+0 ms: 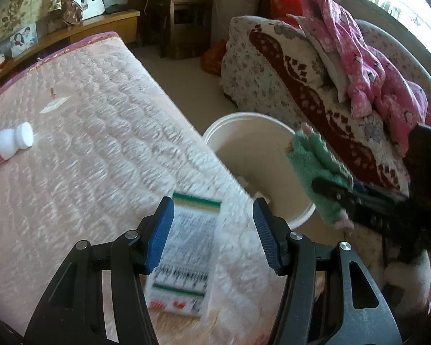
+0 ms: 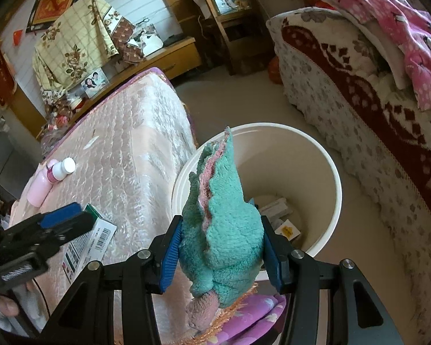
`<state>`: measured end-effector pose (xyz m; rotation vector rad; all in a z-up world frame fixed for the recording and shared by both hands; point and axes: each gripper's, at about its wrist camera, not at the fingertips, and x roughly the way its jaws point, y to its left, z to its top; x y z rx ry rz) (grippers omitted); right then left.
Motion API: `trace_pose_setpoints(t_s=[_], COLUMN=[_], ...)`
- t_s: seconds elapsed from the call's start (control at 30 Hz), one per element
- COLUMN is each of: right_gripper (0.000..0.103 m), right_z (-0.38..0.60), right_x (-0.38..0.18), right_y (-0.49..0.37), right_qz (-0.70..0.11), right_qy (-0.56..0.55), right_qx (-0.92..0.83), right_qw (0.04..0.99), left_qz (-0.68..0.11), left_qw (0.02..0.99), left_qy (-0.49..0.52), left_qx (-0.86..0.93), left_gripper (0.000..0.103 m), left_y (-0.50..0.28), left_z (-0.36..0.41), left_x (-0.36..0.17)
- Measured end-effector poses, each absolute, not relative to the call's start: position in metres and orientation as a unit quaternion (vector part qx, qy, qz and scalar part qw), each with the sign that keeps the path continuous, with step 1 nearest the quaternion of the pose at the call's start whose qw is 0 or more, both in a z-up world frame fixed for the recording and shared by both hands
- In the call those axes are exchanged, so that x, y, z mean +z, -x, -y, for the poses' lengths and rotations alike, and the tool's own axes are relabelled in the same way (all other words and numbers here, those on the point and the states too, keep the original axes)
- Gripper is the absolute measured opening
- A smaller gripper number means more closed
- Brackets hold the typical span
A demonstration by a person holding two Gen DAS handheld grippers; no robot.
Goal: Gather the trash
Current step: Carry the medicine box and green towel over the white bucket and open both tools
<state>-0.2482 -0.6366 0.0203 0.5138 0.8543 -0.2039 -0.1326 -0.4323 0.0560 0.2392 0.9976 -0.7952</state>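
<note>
The right hand-held gripper [image 2: 219, 247] grips a green cloth [image 2: 221, 215] over the bin [image 2: 334, 189]; release next. The left hand-held gripper [image 1: 212, 233] stands open around a box [image 1: 186, 247] at the bed's [image 1: 100, 143] edge.

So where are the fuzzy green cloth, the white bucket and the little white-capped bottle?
Green cloth [image 2: 224, 224]: right wrist view, its fluffy middle.
White bucket [image 2: 334, 178]: right wrist view, right rim.
White-capped bottle [image 1: 10, 143]: left wrist view, white shoulder below the cap.

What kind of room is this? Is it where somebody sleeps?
Probably yes, a bedroom in a home. There is a bare quilted mattress, a second bed with a flowery blanket and pink pyjamas piled on it, and family photos on a wooden cabinet.
</note>
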Motion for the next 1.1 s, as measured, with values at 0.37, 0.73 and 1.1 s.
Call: trace_pose_setpoints(t_s=[0.37,0.73,1.1], right_gripper=[0.049,0.049,0.073], right_z=[0.628,0.638,0.655], right_x=[0.021,0.021,0.013], right_y=[0.246,0.248,0.237], right_qz=[-0.411,-0.408,-0.400], right_qy=[-0.240,-0.245,-0.260], right_qx=[-0.088,-0.101,-0.132], right_qw=[0.875,0.874,0.869], left_qz=[-0.493,-0.462,-0.475], left_qw=[0.780,0.793,0.774], left_qy=[-0.148,-0.128,-0.073], left_qx=[-0.356,-0.376,-0.412], left_gripper=[0.055,0.052,0.053], left_y=[0.142,0.137,0.114], left_z=[0.413,0.453,0.495], left_x=[0.023,0.041,0.038])
